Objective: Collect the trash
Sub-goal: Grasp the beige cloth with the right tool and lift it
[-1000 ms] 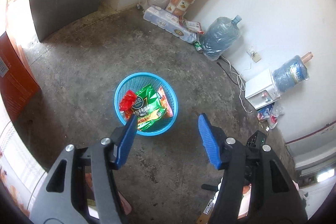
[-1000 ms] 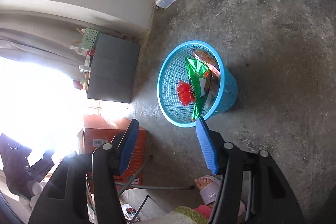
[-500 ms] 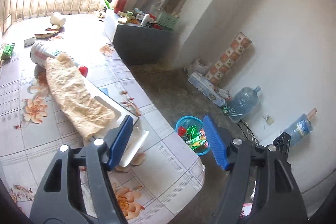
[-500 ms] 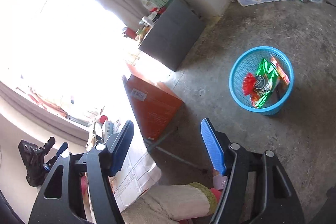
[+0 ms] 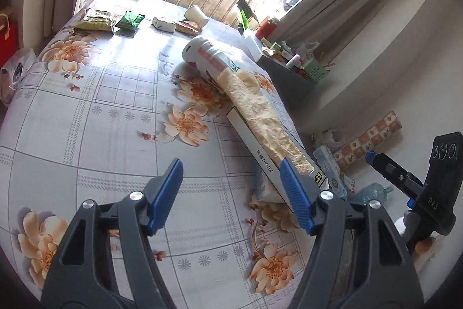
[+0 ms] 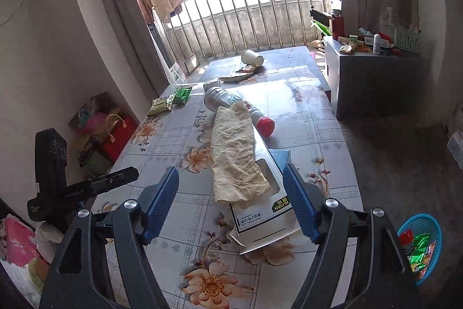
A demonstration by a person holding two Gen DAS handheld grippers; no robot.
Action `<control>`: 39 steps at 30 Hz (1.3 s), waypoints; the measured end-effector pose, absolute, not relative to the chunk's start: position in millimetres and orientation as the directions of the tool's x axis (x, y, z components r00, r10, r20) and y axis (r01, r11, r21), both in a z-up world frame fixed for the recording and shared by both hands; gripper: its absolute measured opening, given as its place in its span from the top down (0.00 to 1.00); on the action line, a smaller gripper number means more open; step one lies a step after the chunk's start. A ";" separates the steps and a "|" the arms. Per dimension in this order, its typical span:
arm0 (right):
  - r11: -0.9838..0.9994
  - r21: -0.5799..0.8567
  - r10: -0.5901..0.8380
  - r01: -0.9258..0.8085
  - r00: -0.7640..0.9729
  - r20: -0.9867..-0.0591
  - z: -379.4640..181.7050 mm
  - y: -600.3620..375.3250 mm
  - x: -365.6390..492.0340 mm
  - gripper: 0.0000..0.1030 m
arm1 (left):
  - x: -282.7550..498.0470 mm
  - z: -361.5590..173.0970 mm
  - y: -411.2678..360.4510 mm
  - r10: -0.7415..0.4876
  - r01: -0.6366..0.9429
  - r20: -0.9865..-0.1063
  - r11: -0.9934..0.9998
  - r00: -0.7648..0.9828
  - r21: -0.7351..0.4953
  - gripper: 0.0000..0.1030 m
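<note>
Grippers are both above the table (image 5: 86, 112), which carries a floral, grid-patterned cloth. Left gripper (image 5: 231, 187): jaws spread wide, nothing between the blue pads, positioned over bare cloth at the near part of the table. Right gripper (image 6: 231, 201): jaws likewise spread wide and empty, framing the near end of a long white box (image 6: 260, 210). Box position: flat on the table, running from the near right edge toward the centre, with printed lettering on its near end. A crumpled beige cloth (image 6: 234, 161) lies draped along the top of the box. Beyond the cloth, a white bottle (image 6: 231, 102) with a red cap (image 6: 265, 126) lies on its side, touching the far end of the cloth. Trash at the far end of the table: a yellow-green snack packet (image 5: 95, 23), a green packet (image 5: 130, 20) just beside it, a small white carton (image 5: 164, 24), a flattened orange wrapper (image 5: 188, 27) and a paper cup (image 6: 252, 57) lying tipped over. Collection point: a blue basket (image 6: 434, 225) stands on the concrete floor (image 6: 405, 164) to the right of the table, well apart from the far-end trash; it holds red and green wrappers. A grey cabinet (image 6: 373, 83) with cluttered items on top stands near the railing (image 6: 260, 13).
</note>
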State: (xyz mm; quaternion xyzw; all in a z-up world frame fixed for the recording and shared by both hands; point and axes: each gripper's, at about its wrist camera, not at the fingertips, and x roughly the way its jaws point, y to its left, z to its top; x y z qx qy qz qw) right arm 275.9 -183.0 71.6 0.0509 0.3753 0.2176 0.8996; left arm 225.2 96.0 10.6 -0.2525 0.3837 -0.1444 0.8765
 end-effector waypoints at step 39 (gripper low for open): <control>0.861 0.146 0.399 -0.488 0.468 -0.788 30.9 -142.7 152.3 0.95 | 193.9 30.6 93.3 -0.464 0.166 -0.511 0.835 0.724 -0.524 0.38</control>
